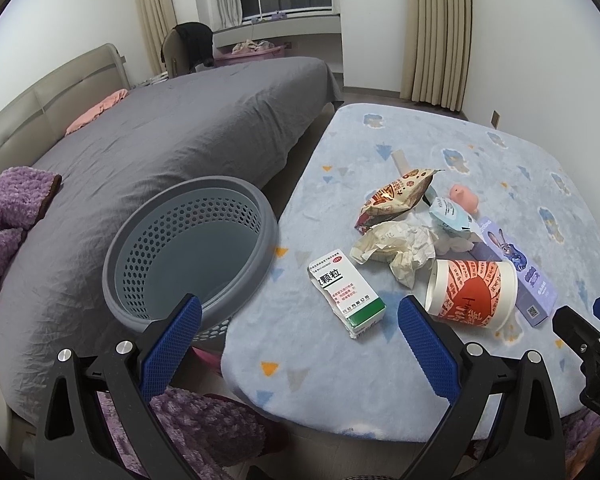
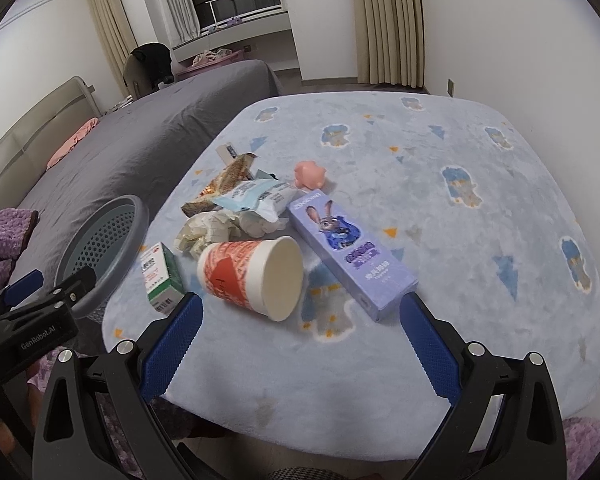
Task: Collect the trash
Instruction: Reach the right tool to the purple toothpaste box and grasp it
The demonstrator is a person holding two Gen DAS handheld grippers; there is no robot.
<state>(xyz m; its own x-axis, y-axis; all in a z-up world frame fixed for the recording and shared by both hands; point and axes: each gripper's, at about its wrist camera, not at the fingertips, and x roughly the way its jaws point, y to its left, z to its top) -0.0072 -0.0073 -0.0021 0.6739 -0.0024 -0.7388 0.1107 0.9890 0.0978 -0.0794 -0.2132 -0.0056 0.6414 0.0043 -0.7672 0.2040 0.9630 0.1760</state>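
Observation:
Trash lies in a pile on a blue blanketed table (image 1: 440,380): a white-green medicine box (image 1: 346,294) (image 2: 160,276), a red paper cup on its side (image 1: 472,294) (image 2: 252,276), crumpled paper (image 1: 396,250) (image 2: 206,232), a snack bag (image 1: 394,196) (image 2: 220,188), a pale blue wrapper (image 1: 450,216) (image 2: 256,196) and a purple rabbit box (image 1: 516,268) (image 2: 352,252). A grey perforated bin (image 1: 192,252) (image 2: 104,248) stands left of the table. My left gripper (image 1: 300,312) is open, just short of the medicine box. My right gripper (image 2: 300,312) is open, in front of the cup.
A pink toy pig (image 1: 466,196) (image 2: 310,174) sits behind the pile. A bed with a grey sheet (image 1: 160,140) runs along the left, with a purple blanket (image 1: 4,216) at its near end. Curtains and a window are at the back.

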